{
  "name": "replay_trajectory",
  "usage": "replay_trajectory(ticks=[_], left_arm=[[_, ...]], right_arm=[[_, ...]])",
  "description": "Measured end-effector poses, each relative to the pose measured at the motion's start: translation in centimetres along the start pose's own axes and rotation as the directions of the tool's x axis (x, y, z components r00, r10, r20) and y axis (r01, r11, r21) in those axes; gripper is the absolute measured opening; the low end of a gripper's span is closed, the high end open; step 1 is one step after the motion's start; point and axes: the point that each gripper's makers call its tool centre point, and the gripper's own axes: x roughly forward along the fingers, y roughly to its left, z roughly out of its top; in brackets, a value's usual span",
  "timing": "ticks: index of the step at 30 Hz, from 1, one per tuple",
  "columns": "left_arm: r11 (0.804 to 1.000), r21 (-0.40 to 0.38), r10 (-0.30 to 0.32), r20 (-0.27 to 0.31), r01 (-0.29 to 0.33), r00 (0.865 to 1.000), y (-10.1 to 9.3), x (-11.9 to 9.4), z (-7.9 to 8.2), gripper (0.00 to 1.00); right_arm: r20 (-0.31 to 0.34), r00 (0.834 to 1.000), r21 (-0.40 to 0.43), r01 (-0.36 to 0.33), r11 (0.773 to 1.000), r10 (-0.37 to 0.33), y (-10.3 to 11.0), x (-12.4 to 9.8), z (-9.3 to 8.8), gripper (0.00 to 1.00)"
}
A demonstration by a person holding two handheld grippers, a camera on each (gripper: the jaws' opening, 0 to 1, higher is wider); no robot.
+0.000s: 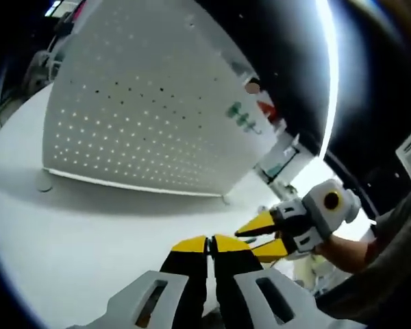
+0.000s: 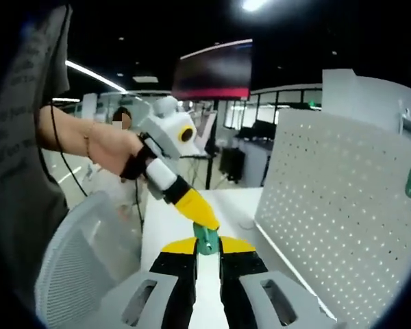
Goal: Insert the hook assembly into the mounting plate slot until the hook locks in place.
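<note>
Green hook assembly (image 2: 206,240) pinched between yellow tips of right tool (image 2: 207,248), held in air over white counter (image 2: 192,301), well apart from perforated mounting plate (image 2: 335,219)

Left tool (image 2: 204,218) tip touches hook from above; in left gripper view its own jaws (image 1: 210,245) meet, nothing seen between

Plate (image 1: 144,116) stands upright on counter (image 1: 68,233)

Judgement: transport stage, insertion not begun

Do well:
- keep firm pinch
- square hook prongs to slot row before approach
- push straight in, then press down till lock
- steady plate with left tool

I see a white surface (image 1: 68,226), a grey mesh chair (image 2: 75,274) beside it, and a dark screen (image 2: 216,68) overhead.
</note>
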Motion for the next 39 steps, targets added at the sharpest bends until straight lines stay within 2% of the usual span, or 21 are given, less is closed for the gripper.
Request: replay_trajectory(ticks=[4,6,8,11,15,16,17,19,20,21,24,25,26,27,28,29,33,35,36,38,39], left_arm=[[0.993,0.097,0.059,0.024,-0.061,0.998,1.1,-0.1,0.8,0.01],[0.993,0.097,0.062,0.032,-0.065,0.998,1.1,-0.1,1.0,0.01],[0.986,0.146,0.079,0.051,-0.086,0.996,1.3,-0.1,1.5,0.01],[0.973,0.202,0.1,0.063,-0.111,0.993,1.5,0.0,1.8,0.01],[0.957,0.271,0.064,0.147,-0.103,0.987,0.4,0.1,3.6,0.01],[0.951,0.291,0.054,0.161,-0.1,0.986,0.0,0.0,4.0,0.01],[0.935,0.338,0.046,0.185,-0.108,0.982,-0.5,0.0,4.6,0.01],[0.905,0.41,0.03,0.21,-0.116,0.977,-1.5,-0.2,5.5,0.01],[0.899,0.422,0.025,0.213,-0.115,0.977,-1.7,-0.2,5.6,0.01],[0.888,0.445,0.015,0.231,-0.119,0.973,-2.2,-0.2,6.0,0.01],[0.88,0.461,-0.007,0.248,-0.112,0.969,-3.0,-0.3,6.4,0.01],[0.878,0.465,-0.008,0.253,-0.114,0.967,-3.0,-0.3,6.5,0.01],[0.873,0.475,-0.016,0.257,-0.111,0.966,-3.2,-0.2,6.5,0.01],[0.871,0.479,-0.02,0.25,-0.106,0.968,-3.3,-0.1,6.4,0.01],[0.867,0.486,-0.017,0.251,-0.111,0.968,-3.3,0.0,6.3,0.01],[0.865,0.491,-0.023,0.25,-0.106,0.968,-3.4,0.1,6.2,0.01],[0.851,0.516,-0.044,0.252,-0.096,0.967,-4.0,0.4,5.9,0.01],[0.84,0.535,-0.058,0.261,-0.094,0.964,-4.4,0.4,6.0,0.01],[0.833,0.545,-0.064,0.26,-0.091,0.964,-4.6,0.4,6.0,0.01],[0.82,0.564,-0.071,0.269,-0.097,0.961,-4.7,0.4,6.2,0.01],[0.816,0.571,-0.073,0.264,-0.095,0.962,-4.8,0.5,6.2,0.01]], right_arm=[[-0.035,0.999,0.135,0.031,0.99,-0.026,-0.8,-0.4,-1.2,0.18],[-0.045,0.998,0.243,0.05,0.969,-0.04,-1.2,-0.8,-1.7,0.19],[-0.04,0.999,0.359,0.044,0.932,-0.031,-1.3,-1.1,-1.9,0.2],[-0.023,0.998,0.437,0.062,0.897,-0.057,-1.9,-1.6,-1.7,0.2],[-0.002,0.996,0.497,0.082,0.864,-0.093,-2.5,-2.0,-1.0,0.2],[0.017,0.995,0.551,0.073,0.831,-0.099,-2.4,-2.0,-0.6,0.2],[0.066,0.991,0.622,0.049,0.781,-0.115,-2.6,-2.0,0.2,0.2],[0.137,0.981,0.712,-0.001,0.703,-0.137,-2.9,-2.1,1.4,0.19],[0.171,0.972,0.767,-0.028,0.64,-0.163,-3.2,-2.2,1.8,0.19],[0.176,0.97,0.79,-0.037,0.612,-0.169,-3.2,-2.2,1.8,0.19],[0.183,0.966,0.808,-0.042,0.588,-0.183,-3.1,-1.8,1.8,0.17],[0.208,0.954,0.821,-0.049,0.569,-0.218,-3.5,-1.9,2.2,0.15],[0.225,0.95,0.847,-0.081,0.526,-0.217,-3.4,-1.9,2.5,0.15],[0.269,0.938,0.88,-0.147,0.451,-0.219,-3.3,-1.9,3.1,0.15],[0.289,0.932,0.893,-0.178,0.414,-0.221,-3.4,-1.9,3.3,0.15],[0.31,0.925,0.91,-0.222,0.35,-0.22,-3.3,-1.9,3.5,0.16],[0.331,0.908,0.932,-0.273,0.238,-0.257,-3.8,-1.8,3.3,0.15],[0.356,0.896,0.933,-0.324,0.158,-0.265,-3.9,-1.8,3.3,0.12],[0.364,0.89,0.931,-0.341,0.129,-0.274,-4.0,-1.8,3.3,0.1],[0.37,0.884,0.928,-0.365,0.073,-0.286,-4.1,-1.8,3.2,0.08],[0.377,0.881,0.925,-0.375,0.063,-0.286,-4.0,-1.8,3.2,0.07]])
